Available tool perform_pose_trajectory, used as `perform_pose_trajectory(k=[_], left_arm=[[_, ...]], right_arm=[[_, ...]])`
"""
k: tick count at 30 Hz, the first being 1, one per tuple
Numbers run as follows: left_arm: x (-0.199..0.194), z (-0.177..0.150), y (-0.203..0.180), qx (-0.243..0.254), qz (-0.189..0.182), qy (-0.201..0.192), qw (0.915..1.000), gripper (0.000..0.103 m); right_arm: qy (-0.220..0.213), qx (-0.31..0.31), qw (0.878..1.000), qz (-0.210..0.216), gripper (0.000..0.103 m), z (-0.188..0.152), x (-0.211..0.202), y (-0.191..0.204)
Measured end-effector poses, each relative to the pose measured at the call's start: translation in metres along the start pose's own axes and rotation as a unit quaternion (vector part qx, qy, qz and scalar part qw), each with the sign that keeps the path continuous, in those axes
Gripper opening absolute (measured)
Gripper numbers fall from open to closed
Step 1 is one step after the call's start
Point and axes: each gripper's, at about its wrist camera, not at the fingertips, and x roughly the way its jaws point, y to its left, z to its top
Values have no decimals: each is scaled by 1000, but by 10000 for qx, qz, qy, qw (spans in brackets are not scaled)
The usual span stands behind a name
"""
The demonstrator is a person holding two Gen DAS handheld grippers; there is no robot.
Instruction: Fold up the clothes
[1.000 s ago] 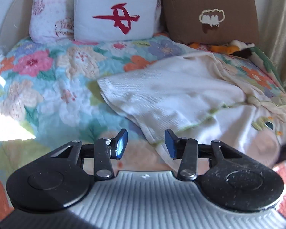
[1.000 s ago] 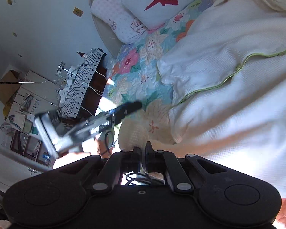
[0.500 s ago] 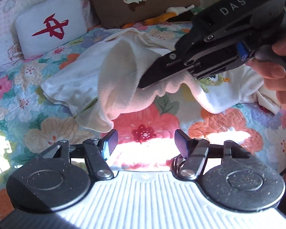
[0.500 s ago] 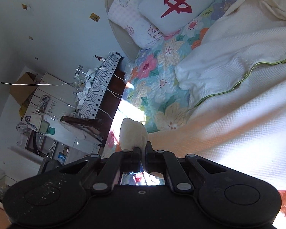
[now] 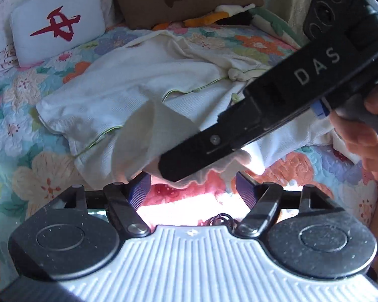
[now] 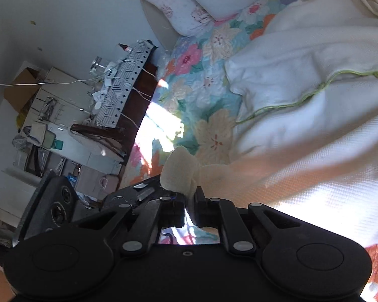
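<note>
Cream garment (image 5: 143, 80) with green piping, lying crumpled across the middle of the bed, over a floral quilt (image 5: 37, 171). One edge of the cloth is raised off the quilt toward the bed's near edge. Right hand-held gripper (image 6: 189, 201): fingers nearly together, clamped on a bunched fold of the cream garment; in the left wrist view the same tool (image 5: 252, 125) crosses above the cloth, its handle held by a hand (image 5: 363, 136). Left hand-held gripper (image 5: 192, 188): jaws have just been opening and stand wide apart, the hanging fold just beyond the blue pads (image 5: 138, 188), no pad pressing on it. At the head of the bed: white pillow with red mark (image 5: 58, 37) and brown cushion (image 5: 189, 0), side by side.
</note>
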Motion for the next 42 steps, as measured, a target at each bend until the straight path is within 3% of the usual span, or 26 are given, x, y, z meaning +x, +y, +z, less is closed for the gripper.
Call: perform_pose_trajectory(k=[5, 10, 12, 13, 14, 18, 23, 25, 33, 40, 42], left_arm=[[6, -1, 1, -120, 46, 177, 9998, 74], [8, 0, 6, -388, -16, 317, 9987, 74], [8, -1, 8, -491, -7, 367, 9981, 74], [8, -1, 9, -520, 9, 384, 9979, 74], [8, -1, 10, -552, 24, 398, 9977, 74], [7, -4, 17, -736, 36, 434, 9963, 74], [11, -6, 21, -843, 102, 538, 9949, 74], [12, -6, 22, -902, 130, 602, 9940, 74], [13, -5, 24, -1154, 53, 911, 9891, 74], [18, -5, 27, -1561, -22, 1309, 9790, 74], [12, -5, 32, -1757, -67, 1468, 9734, 74]], right_arm=[[176, 334, 9991, 205, 12, 0, 10, -14], [159, 280, 9995, 47, 13, -2, 13, -9], [211, 202, 9996, 12, 34, -1, 14, -4], [243, -12, 9997, 21, 58, -1, 11, 2], [271, -226, 9994, 18, 64, -2, 7, 7], [213, -1085, 9924, -546, 64, -2, -23, 22], [273, -1298, 9773, -1654, 64, -9, -67, -1], [320, -1141, 9753, -1862, 64, -14, -89, -14], [546, -497, 9847, -1580, 64, -36, -157, -24], [1028, -354, 9909, -794, 64, -52, -163, -13], [1122, 290, 9926, -355, 64, -58, -165, -22]])
